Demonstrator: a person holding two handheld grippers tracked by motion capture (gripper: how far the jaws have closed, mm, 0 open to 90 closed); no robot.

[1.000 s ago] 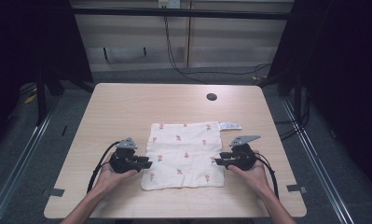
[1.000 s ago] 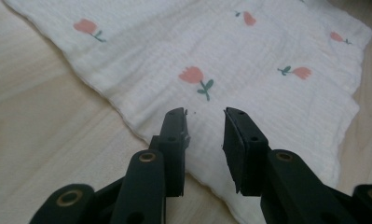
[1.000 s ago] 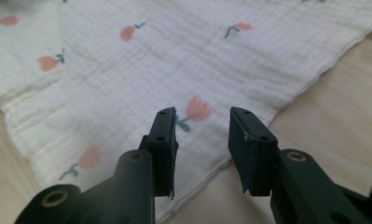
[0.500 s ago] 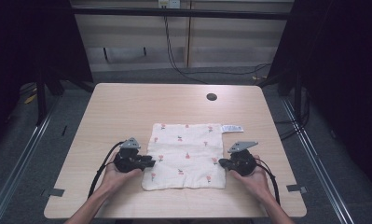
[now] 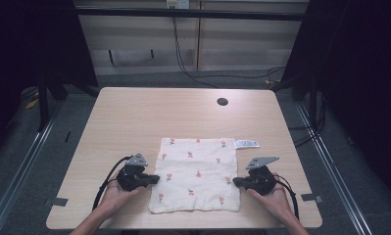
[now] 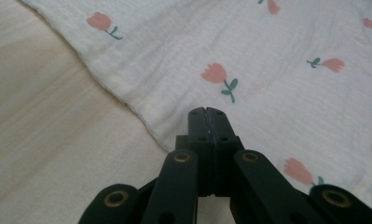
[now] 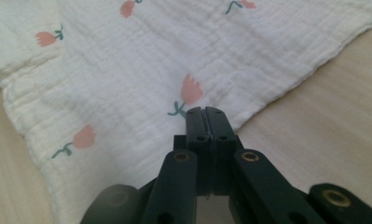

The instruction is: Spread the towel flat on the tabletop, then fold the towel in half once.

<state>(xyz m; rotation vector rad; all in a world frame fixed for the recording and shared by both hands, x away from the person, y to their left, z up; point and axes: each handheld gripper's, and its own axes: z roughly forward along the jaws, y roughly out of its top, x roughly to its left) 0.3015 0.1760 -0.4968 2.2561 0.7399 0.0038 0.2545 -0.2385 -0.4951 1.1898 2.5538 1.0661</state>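
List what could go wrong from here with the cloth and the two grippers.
1. Both the left gripper and the right gripper have jaws closed together at the side edges of the flowered cloth; whether any fabric is pinched cannot be told, so a lift might leave it behind.
2. The cloth's near edge lies close to the table edge; a pull toward the person could drag it off.

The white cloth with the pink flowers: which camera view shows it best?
The high view: the whole cloth lies flat on the table, all four edges visible. The left gripper view and the right gripper view each show a close part of it at one edge.
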